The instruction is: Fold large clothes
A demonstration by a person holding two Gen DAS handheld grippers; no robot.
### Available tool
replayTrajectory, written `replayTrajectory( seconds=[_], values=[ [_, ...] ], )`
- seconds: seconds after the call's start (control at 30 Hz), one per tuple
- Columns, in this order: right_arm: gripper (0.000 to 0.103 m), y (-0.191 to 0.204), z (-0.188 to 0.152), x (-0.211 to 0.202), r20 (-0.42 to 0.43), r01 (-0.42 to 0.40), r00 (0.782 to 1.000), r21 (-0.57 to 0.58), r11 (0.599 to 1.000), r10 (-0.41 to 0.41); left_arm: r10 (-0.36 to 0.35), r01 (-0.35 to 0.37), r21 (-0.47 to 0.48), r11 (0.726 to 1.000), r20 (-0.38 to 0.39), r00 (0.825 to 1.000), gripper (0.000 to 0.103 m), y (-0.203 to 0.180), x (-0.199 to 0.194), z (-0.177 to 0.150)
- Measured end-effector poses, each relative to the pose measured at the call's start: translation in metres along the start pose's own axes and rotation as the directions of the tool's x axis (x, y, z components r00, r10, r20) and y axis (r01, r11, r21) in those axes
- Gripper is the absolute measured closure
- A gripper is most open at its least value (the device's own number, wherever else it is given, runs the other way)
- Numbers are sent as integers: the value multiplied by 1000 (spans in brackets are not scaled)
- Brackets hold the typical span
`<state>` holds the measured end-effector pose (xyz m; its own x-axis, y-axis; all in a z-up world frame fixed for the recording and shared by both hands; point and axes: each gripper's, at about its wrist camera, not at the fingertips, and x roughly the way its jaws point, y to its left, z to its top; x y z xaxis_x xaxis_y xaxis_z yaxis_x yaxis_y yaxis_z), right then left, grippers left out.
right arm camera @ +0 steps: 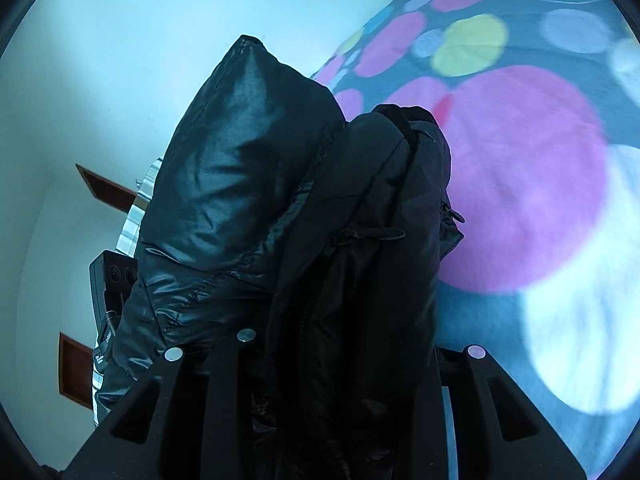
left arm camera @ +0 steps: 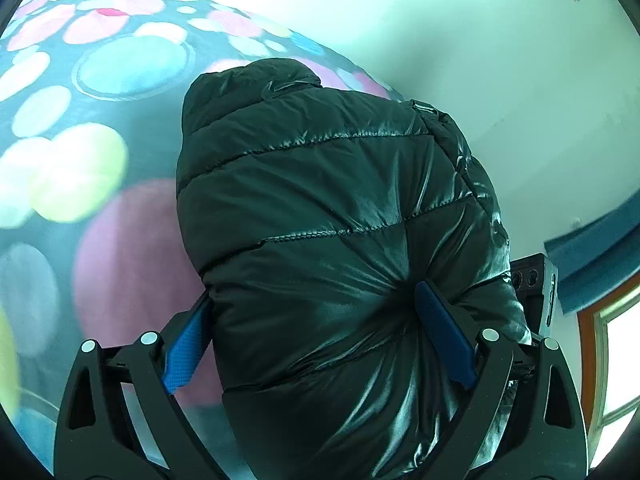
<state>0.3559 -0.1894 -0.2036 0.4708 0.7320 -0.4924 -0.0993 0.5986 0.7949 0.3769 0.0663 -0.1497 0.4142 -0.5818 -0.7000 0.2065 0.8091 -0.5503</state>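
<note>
I have the shiny black quilted puffer jacket [left arm camera: 328,216] lifted off the bed, whose dark cover printed with pink, yellow and pale blue circles [left arm camera: 92,128] shows behind it in both wrist views. My left tongs [left arm camera: 316,336] are clamped on a thick bunch of the padding; the blue pads dig in on either side and the fabric puckers toward the right-hand pad [left arm camera: 444,336]. My right tongs [right arm camera: 332,360] sit narrowly set with jacket cloth draped over and between them. Their pads are buried under it, so I judge they grip the jacket, though I cannot see the contact itself. Holding it at two spots lets the bulk hang, so it can be laid out flat for a fold. The slippery shell could slide from a shallow pinch. A dark boxy device [left arm camera: 536,280] peeks out beside the jacket.
</note>
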Motion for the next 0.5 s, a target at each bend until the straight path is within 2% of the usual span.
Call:
replayTrajectory(
  seconds=[0.1,0.2,0.23,0.4,0.5],
  values=[
    [72,6,10,30,-17,-2,1000,-4,1000,1,25,-25,-15,1000,1,1000,8,23,-1,11],
    [73,-2,12,46,-32,34,999,18,999,-34,86,-87,-24,996,-25,996,7,37,11,13],
    [73,-6,11,49,-32,60,998,20,998,-60,99,-100,-25,995,-30,995,7,41,13,13],
    [73,-20,9,52,-28,79,997,27,996,-79,189,-189,39,981,-7,982,7,34,23,8],
    [72,-24,4,48,-28,76,997,38,996,-75,204,-204,42,978,0,979,7,35,23,4]
  ],
)
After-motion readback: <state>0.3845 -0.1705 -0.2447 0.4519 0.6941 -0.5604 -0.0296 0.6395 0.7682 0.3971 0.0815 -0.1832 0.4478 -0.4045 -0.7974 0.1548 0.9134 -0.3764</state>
